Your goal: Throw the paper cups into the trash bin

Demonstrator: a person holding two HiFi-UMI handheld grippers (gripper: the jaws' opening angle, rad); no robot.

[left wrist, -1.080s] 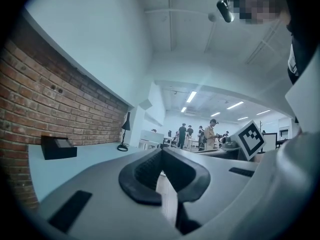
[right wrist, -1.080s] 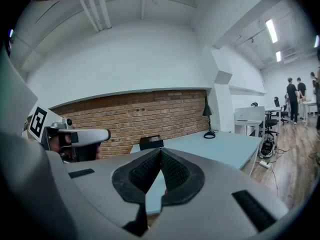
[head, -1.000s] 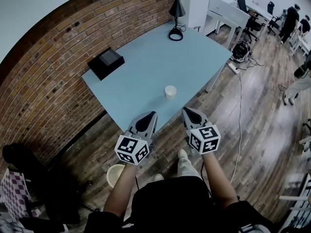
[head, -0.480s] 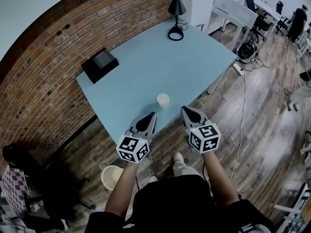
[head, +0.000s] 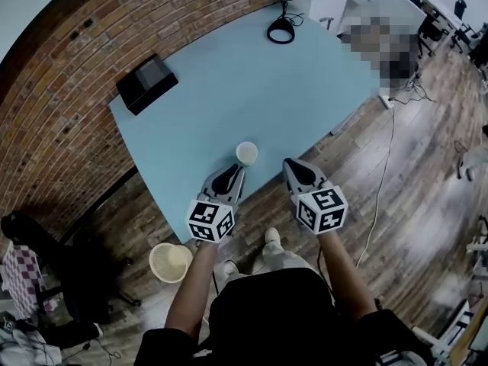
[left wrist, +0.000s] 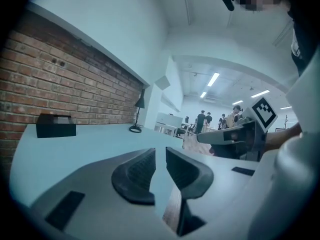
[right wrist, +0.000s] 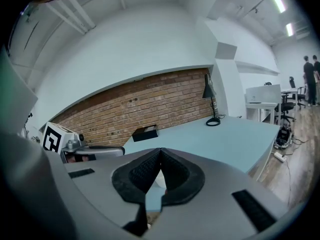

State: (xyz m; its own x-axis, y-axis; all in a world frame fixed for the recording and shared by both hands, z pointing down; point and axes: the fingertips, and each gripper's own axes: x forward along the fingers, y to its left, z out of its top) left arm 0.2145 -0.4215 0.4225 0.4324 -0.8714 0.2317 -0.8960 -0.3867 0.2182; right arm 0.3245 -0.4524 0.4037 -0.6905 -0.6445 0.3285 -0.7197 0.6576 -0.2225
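A white paper cup [head: 246, 152] stands upright near the front edge of the light blue table [head: 229, 75]. My left gripper [head: 235, 171] is just below and left of the cup, not touching it. Its jaws have just been opening and show a narrow gap [left wrist: 160, 152] with nothing between them. My right gripper [head: 288, 164] is to the right of the cup at the table's edge, shut and empty [right wrist: 160, 150]. A cream mesh trash bin [head: 169, 262] stands on the floor to the lower left, beside my left arm.
A black box [head: 142, 84] lies at the table's far left corner and a black desk lamp [head: 282, 10] stands at its far edge. A brick wall [head: 61, 120] runs along the left. A dark chair [head: 38, 258] is beyond the bin. A cable [head: 381, 197] trails across the wooden floor.
Both grippers have come forward to the table's front edge, and the cup now sits just ahead of the left gripper's tips. The trash bin shows more fully on the floor.
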